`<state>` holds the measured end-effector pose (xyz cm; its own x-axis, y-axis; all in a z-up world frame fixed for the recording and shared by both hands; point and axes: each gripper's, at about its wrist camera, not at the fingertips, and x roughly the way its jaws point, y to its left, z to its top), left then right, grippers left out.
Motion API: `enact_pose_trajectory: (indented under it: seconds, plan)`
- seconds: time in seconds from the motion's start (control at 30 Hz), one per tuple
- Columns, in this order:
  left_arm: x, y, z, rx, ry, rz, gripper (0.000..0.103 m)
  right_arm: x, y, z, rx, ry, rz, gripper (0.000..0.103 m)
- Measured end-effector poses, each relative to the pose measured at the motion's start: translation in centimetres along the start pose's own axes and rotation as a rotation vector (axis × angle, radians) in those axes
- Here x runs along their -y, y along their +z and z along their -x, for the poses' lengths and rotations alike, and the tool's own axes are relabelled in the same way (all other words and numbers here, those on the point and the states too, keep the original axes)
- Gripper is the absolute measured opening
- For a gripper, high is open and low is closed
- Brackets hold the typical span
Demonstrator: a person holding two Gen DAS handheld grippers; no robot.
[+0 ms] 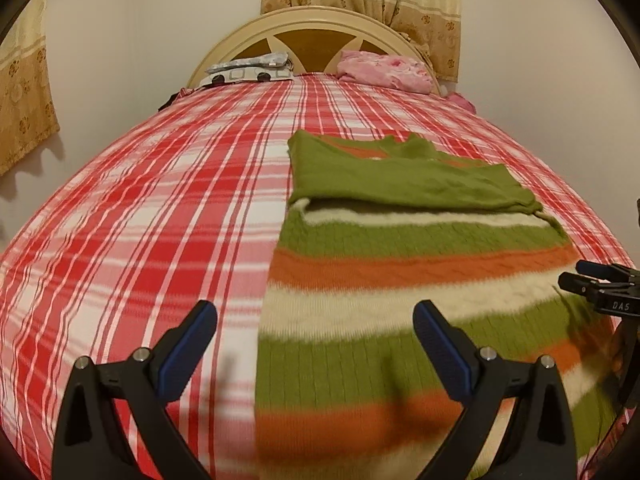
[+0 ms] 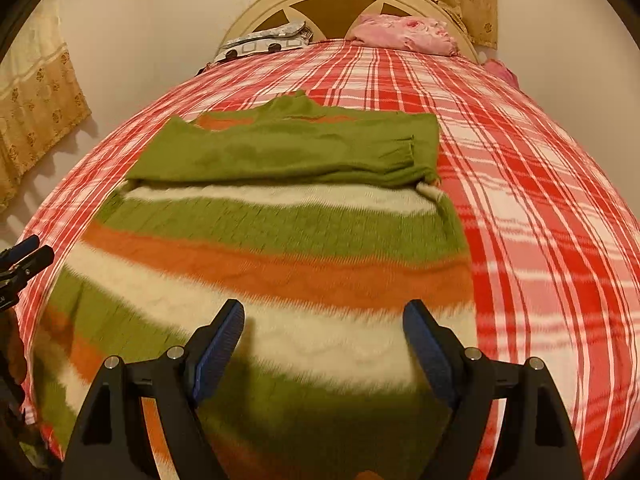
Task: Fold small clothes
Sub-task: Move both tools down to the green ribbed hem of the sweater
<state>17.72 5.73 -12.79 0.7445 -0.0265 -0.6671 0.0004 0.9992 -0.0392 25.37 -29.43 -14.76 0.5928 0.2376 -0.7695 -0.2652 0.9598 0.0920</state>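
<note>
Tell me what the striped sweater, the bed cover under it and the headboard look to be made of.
Striped sweater: thick knitted yarn, likely wool or acrylic; cable ribs and a fuzzy, matte surface show.
Bed cover: thin woven cloth, probably cotton, with a flat matte red and white plaid.
Headboard: apparently painted wood or moulded board; a smooth cream arch with a slight sheen around brown panels.
</note>
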Motion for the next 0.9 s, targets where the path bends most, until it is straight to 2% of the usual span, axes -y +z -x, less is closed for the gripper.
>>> enact_pose_trajectory:
  seconds: [0.3,0.5,0.6,0.77,0.9]
  plan:
    - [-0.3,-5.6,4.1,-0.056,0.002,-0.028,0.101,-1.6,-5.1,3.5,-0.023,0.029,0.017,0.083]
    - [-1.1,-8.3,6.7,-0.058,0.017,-0.028,0.101,-1.7,-7.5,5.6,-0.017,0.037,0.002,0.083]
    - [-1.4,-9.1,7.1,-0.069,0.019,-0.021,0.101,-1.6,-8.5,6.7,-0.005,0.044,-0.022,0.083]
    - [-1.7,-10.0,6.9,-0.102,-0.019,0.010,0.100,-1.4,-10.3,8.0,0.000,0.040,-0.037,0.083]
    - [-1.2,-10.6,6.6,-0.120,-0.048,0.008,0.092,-1.0,-11.6,9.1,0.006,-0.003,-0.049,0.083]
